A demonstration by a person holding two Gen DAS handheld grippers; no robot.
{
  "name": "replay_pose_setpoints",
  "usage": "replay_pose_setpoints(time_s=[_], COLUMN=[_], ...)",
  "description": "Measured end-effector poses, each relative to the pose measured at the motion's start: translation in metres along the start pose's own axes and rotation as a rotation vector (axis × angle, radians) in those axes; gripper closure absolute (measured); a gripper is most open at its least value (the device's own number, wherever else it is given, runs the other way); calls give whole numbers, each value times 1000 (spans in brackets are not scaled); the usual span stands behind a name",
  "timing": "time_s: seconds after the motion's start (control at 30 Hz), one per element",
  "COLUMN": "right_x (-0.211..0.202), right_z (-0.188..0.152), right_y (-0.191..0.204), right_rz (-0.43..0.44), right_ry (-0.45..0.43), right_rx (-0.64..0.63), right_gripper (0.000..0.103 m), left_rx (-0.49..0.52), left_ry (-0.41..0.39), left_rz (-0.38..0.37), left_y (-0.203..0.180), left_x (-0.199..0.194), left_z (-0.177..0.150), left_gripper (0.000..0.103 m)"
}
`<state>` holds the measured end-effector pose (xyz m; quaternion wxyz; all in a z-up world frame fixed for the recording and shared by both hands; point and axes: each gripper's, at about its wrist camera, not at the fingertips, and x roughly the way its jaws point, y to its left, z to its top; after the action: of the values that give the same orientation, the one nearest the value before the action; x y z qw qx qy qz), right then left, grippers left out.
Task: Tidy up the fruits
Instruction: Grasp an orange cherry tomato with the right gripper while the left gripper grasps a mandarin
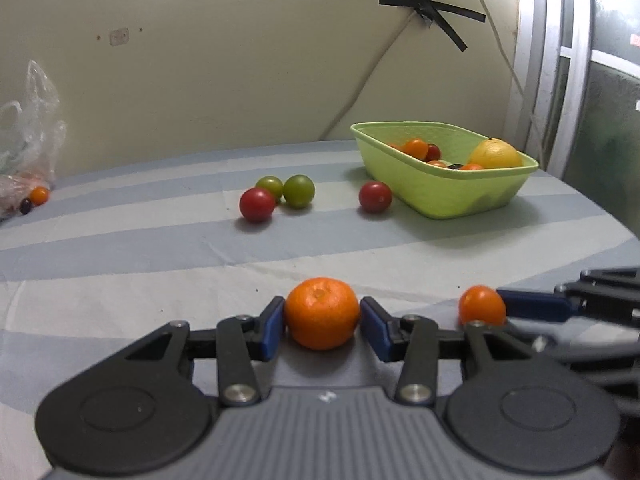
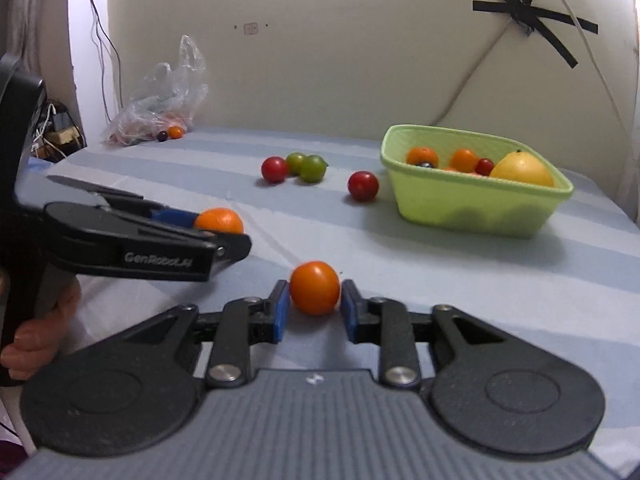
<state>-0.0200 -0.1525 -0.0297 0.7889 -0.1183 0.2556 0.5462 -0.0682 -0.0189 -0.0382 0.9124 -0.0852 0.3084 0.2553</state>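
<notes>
two round fruits pinched: left gripper [image 1: 322,322] grips a dimpled mandarin [image 1: 322,312], right gripper [image 2: 314,306] a smooth orange tomato [image 2: 315,288].

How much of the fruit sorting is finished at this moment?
Partly done. The green basket already holds several fruits, including a yellow one. In hand: the left gripper brackets a mandarin, the right gripper an orange tomato. Left: two red tomatoes and two green ones.
</notes>
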Motion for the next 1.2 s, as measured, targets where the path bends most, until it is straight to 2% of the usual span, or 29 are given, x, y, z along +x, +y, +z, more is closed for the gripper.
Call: replay_pose_setpoints(time_s=[0.13,0.37,1.2], right_x=[-5,-6,-5], right_z=[-4,-5,-5], right_y=[1,-3,6], right_rz=[-7,-2,-54], right_ry=[-6,-13,-9], right_rx=[-13,16,-32], right_gripper=[67,67,64], left_rx=[-9,-13,-18], left_ry=[-2,-3,-6], left_rz=[44,74,91], left_y=[1,1,0], left_x=[-1,-1,-1], left_z=[0,-1,-1], left_gripper=[52,47,43])
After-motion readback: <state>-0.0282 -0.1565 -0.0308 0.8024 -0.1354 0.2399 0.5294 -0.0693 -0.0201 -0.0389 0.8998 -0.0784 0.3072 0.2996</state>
